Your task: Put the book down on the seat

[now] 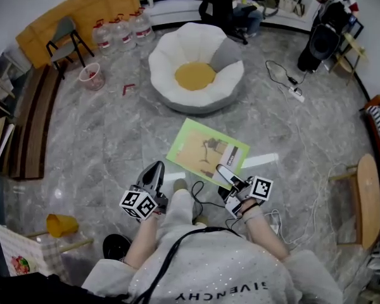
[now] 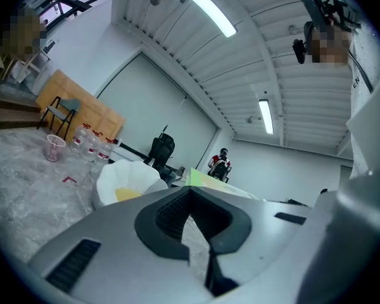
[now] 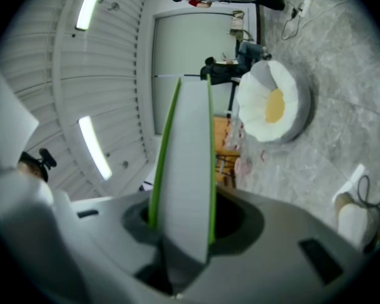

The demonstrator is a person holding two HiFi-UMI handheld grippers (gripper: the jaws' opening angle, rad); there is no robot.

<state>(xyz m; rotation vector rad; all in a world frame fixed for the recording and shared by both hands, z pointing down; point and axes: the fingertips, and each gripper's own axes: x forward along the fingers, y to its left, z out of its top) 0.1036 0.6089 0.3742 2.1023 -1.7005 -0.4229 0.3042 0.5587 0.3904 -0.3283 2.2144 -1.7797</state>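
Person's grey sweater (image 1: 221,277) fills the bottom of the head view, with both forearms reaching forward. Right gripper (image 1: 225,173) is clamped on the near corner of the green book (image 1: 206,149). The book is up off the floor, cover facing up, sticking out ahead of the jaws. In the right gripper view the book (image 3: 187,157) sits edge-on between the pads, white pages with green covers on both sides, and it blocks the middle of the room behind it. Left gripper (image 1: 155,168) has its jaws slightly apart with nothing in them, beside the book and not touching it. Seat (image 1: 196,68) is a white petal-shaped cushion with a yellow centre, well ahead of both grippers, with grey marble floor (image 1: 114,138) between. White tape strip (image 1: 264,160) lies just right of the right gripper. Cable with power strip (image 1: 296,94) is ahead and to the right, water bottles (image 1: 121,30) ahead and to the left beside the seat. Yellow object (image 1: 61,223) is out left of the left gripper, and I can't tell what it is. Wooden stool (image 1: 367,198) at far right is cut off by the frame edge. In the left gripper view the gripper body hides part of the seat (image 2: 130,182).
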